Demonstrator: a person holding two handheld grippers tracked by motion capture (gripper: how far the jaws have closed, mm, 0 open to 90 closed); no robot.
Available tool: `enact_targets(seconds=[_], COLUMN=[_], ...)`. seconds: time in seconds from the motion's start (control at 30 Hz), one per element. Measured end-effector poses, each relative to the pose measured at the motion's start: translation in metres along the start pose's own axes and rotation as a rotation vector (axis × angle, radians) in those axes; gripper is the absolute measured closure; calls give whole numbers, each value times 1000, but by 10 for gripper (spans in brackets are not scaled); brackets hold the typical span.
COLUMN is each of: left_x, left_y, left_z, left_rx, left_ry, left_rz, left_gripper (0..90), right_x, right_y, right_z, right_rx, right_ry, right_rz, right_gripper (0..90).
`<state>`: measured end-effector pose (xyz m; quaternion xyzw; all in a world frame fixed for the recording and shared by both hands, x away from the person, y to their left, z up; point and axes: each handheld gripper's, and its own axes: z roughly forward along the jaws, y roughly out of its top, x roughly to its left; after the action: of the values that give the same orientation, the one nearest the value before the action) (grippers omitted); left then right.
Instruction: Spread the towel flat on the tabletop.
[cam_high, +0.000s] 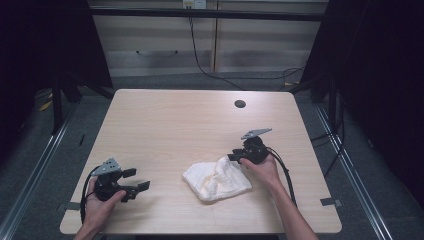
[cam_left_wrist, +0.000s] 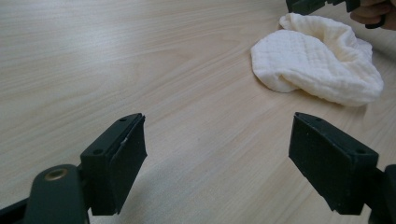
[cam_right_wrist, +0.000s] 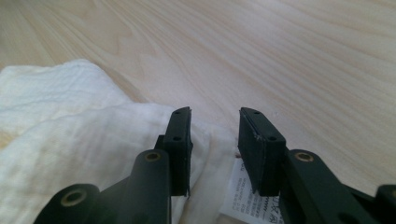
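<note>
A crumpled white cloth (cam_high: 216, 178) lies on the wooden table (cam_high: 175, 120), right of centre near the front. My right gripper (cam_high: 235, 157) sits low at the cloth's far right corner. In the right gripper view its jaws (cam_right_wrist: 214, 114) stand partly apart over the cloth (cam_right_wrist: 70, 121) edge, with a white printed label (cam_right_wrist: 243, 191) below the gap; nothing is pinched. My left gripper (cam_high: 137, 179) rests at the front left, held by a hand, wide open (cam_left_wrist: 217, 128) and empty. From there the cloth (cam_left_wrist: 317, 60) lies ahead to the right, and the right gripper (cam_left_wrist: 317, 4) is beyond it.
A dark round cable hole (cam_high: 240, 104) sits in the tabletop near the far edge. Bare wood stretches between the left gripper and the cloth. Cables (cam_high: 200, 60) run over the grey floor behind the table, and metal rails (cam_high: 35, 165) flank both sides.
</note>
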<state>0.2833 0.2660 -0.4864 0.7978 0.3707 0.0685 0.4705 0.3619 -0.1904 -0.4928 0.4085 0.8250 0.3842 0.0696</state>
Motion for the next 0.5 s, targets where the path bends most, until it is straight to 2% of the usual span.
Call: enact_targets(seconds=[0.1, 0.27, 0.3, 0.4, 0.47, 0.5], left_x=[-1, -1, -1, -1, -1, -1], left_y=[0, 0, 0, 0, 0, 0], left_z=[0, 1, 0, 0, 0, 1], left_rx=[2, 5, 3, 3, 4, 5], left_ry=[2, 5, 4, 2, 1, -2], left_rz=[6, 10, 4, 5, 7, 5], left_gripper=[186, 186, 186, 186, 186, 186], right_x=[-2, -1, 0, 0, -1, -4], right_y=[-2, -4, -3, -3, -2, -3], right_z=[6, 8, 9, 9, 7, 7], right_rx=[24, 17, 22, 25, 27, 21], right_ry=[0, -9, -21, -23, -50, -61], right_rz=[4, -7, -23, -18, -35, -20], right_gripper=[652, 653, 653, 650, 596, 580])
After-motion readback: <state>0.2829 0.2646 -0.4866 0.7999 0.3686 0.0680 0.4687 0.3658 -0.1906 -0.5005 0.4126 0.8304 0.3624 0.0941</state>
